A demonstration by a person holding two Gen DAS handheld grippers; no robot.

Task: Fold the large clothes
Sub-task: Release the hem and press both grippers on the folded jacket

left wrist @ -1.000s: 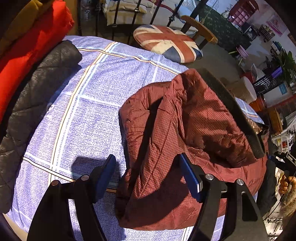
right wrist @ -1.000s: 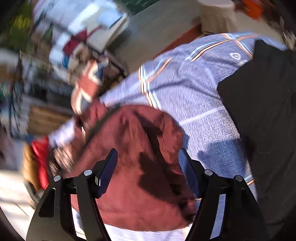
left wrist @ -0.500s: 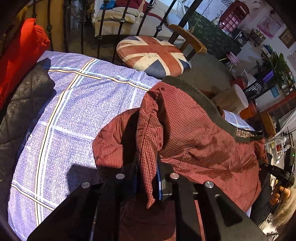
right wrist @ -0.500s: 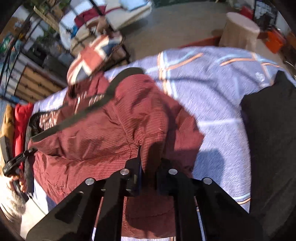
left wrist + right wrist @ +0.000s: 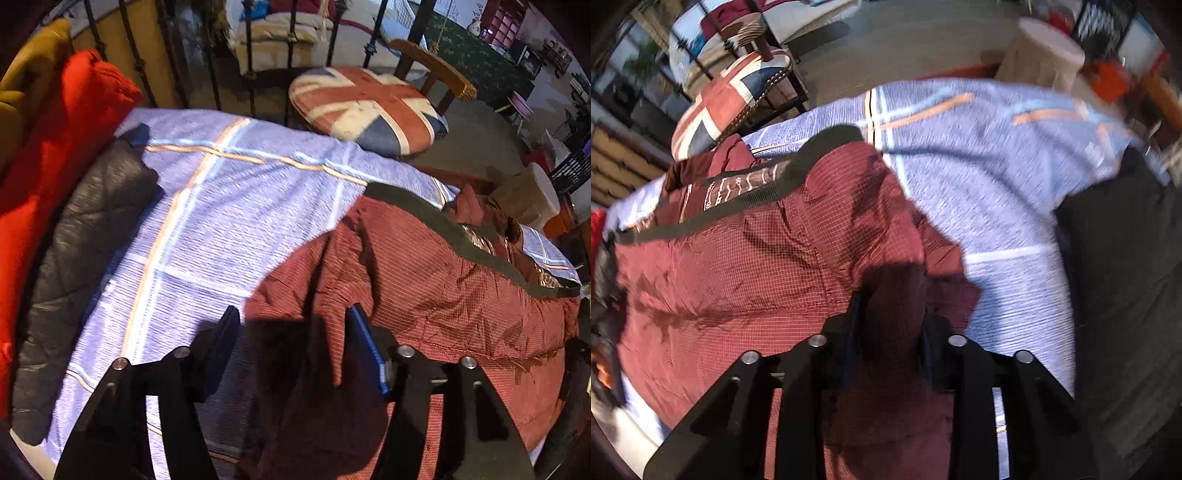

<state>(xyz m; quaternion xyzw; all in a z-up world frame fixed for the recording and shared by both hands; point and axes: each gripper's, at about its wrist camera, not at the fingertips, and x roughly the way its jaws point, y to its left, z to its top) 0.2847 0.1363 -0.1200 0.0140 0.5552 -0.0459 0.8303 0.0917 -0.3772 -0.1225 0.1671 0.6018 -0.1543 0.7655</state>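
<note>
One red jacket lies half-folded on the bed. The left gripper has just opened, releasing it; the right gripper, also opening, straddles a fold. Further folds remain.

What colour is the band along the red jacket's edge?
Dark, near black, on the band of the grid-checked red jacket; clearest in the left wrist view.
</note>
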